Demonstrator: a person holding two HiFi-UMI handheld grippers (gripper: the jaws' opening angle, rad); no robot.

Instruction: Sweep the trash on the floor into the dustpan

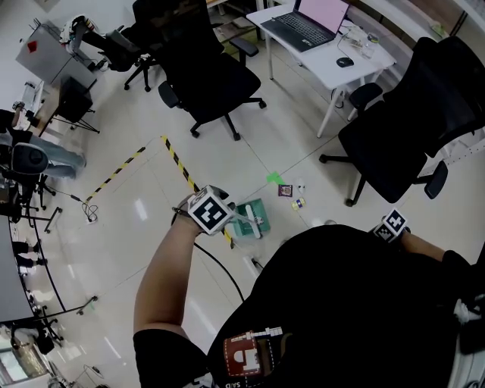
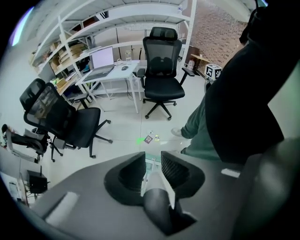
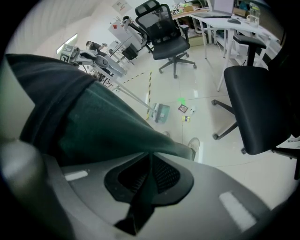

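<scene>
Left gripper (image 2: 152, 158) clamps the handle (image 2: 158, 211) of the dustpan (image 1: 251, 217). Right gripper (image 3: 149, 157) seems closed on a dark shaft (image 3: 138, 206). A raised pan lip would let trash (image 1: 285, 190) slip under.

Grn dustpan (image 1: 258, 209), small trash bits (image 1: 285, 190) on flr nr it

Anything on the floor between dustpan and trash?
No. Bare floor separates the dustpan from the trash scraps, seen in the head view and the right gripper view.

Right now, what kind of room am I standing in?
Probably an office or lab workspace: a white desk with an open laptop, black swivel chairs and storage shelves.
</scene>
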